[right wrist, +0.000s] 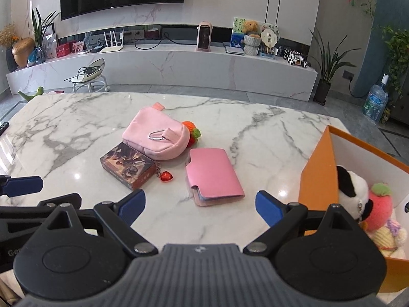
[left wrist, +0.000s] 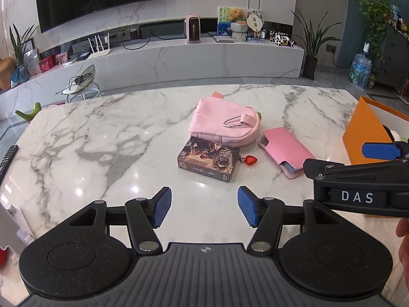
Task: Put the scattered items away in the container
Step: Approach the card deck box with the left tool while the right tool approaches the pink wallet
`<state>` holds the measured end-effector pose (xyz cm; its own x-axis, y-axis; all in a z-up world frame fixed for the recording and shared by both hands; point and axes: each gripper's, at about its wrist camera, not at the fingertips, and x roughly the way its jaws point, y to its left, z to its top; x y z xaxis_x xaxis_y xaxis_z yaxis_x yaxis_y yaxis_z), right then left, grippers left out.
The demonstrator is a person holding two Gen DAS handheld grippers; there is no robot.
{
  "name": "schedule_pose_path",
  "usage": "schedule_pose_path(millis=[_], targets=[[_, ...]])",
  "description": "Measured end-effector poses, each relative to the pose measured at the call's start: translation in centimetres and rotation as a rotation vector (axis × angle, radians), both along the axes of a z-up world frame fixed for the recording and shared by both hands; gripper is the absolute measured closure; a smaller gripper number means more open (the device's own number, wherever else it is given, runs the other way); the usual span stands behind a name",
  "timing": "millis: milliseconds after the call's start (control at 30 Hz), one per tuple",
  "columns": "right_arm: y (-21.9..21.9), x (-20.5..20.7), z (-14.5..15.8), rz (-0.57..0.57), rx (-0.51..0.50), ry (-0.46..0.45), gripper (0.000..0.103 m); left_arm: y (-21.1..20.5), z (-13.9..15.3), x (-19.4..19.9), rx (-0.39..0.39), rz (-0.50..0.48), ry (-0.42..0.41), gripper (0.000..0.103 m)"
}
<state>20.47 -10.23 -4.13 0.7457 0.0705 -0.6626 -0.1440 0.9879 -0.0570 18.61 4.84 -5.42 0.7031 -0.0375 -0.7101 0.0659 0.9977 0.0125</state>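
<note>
Orange box (edge cropped) holds half-hidden plush toys; both jaws wide, empty.

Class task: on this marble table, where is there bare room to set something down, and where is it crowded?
Free: the broad marble table stretch left of the pink pouch and card box; also the strip between the pink card holder and the orange box. Crowded: the middle, where pouch, card box, red heart charm and holder cluster closely.
</note>
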Motion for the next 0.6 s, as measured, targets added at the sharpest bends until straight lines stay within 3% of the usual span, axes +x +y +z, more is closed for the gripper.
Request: schedule_pose_path(millis=[600], targets=[[-0.5,6.5,-2.5,-0.043,0.027,-0.014,0.009,0.4,-2.0,6.0,0.013,0.011,-0.031,0.035]])
